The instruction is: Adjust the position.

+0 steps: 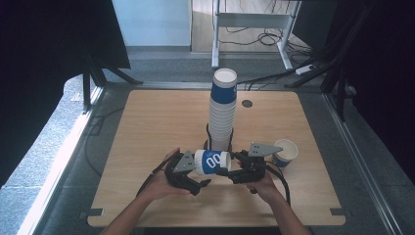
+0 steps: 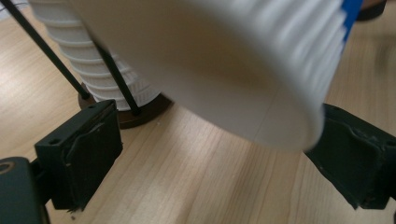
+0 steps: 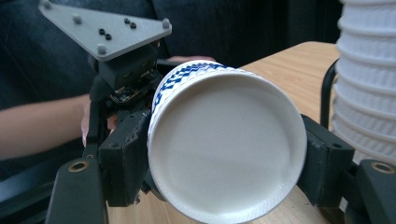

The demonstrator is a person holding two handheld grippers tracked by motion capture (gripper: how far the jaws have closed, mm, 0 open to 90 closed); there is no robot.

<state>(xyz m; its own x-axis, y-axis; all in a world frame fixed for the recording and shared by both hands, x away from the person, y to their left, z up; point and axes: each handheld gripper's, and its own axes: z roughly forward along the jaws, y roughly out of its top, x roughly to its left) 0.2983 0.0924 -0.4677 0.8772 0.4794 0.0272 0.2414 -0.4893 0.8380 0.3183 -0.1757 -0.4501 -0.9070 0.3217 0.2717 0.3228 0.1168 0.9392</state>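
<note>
I see a wooden table (image 1: 156,122) with a small round hole (image 1: 247,104) near its far edge. A tall stack of paper cups (image 1: 222,110) stands upright on a dark round base (image 2: 140,116) between thin black rods (image 2: 46,51), about mid-table. A single cup (image 1: 286,152) sits upright, mouth up, toward the right edge. Beyond the table I make out grey floor (image 1: 166,68), a white desk frame (image 1: 249,22) and loose cables (image 1: 274,36).
</note>
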